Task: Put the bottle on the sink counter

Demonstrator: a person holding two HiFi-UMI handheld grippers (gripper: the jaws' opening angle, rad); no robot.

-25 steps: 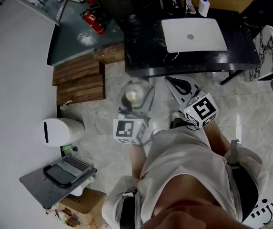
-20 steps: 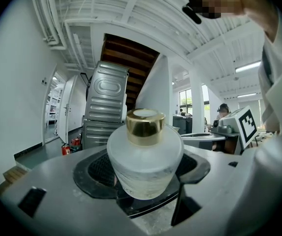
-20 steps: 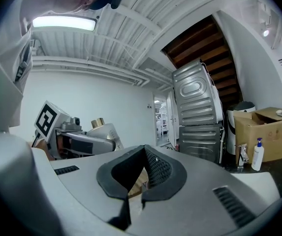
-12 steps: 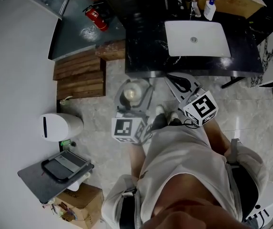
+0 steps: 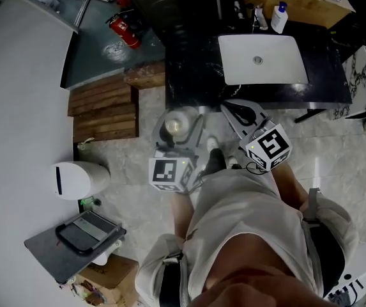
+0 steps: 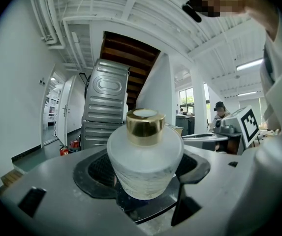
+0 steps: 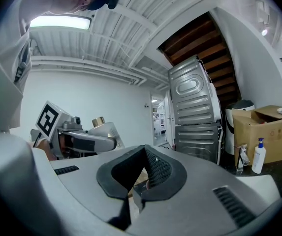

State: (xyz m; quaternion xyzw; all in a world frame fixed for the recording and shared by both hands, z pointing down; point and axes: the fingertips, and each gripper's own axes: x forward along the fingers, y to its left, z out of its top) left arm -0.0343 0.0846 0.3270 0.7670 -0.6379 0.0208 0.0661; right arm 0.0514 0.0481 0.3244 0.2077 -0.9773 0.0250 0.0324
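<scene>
Frosted glass under a gold cap (image 6: 145, 127): that is the bottle (image 6: 144, 163), and my left gripper (image 5: 177, 130) has it clamped between both pads, low on its rounded belly. I hold it upright there, I judge, so the cap stays on top and the base comes down flat when I reach the sink counter (image 5: 192, 75). For now it hangs over the pale stone floor (image 5: 138, 152), just short of the counter's near edge and to the left of the white basin (image 5: 262, 59). My right gripper (image 7: 143, 173) is pressed shut on nothing. It rides beside the left one, probably just kept out of the way, since one grip is enough for a bottle this shape. Some things I cannot make out. The bottle's base is sunk behind the pads in the left gripper view, and from the head view I get only its top as a pale disc. The frosting hides whether anything is inside. My own shirt (image 5: 246, 229) covers the floor beneath me, and the counter's far side runs into dark clutter around a white pump bottle (image 5: 278, 18).
</scene>
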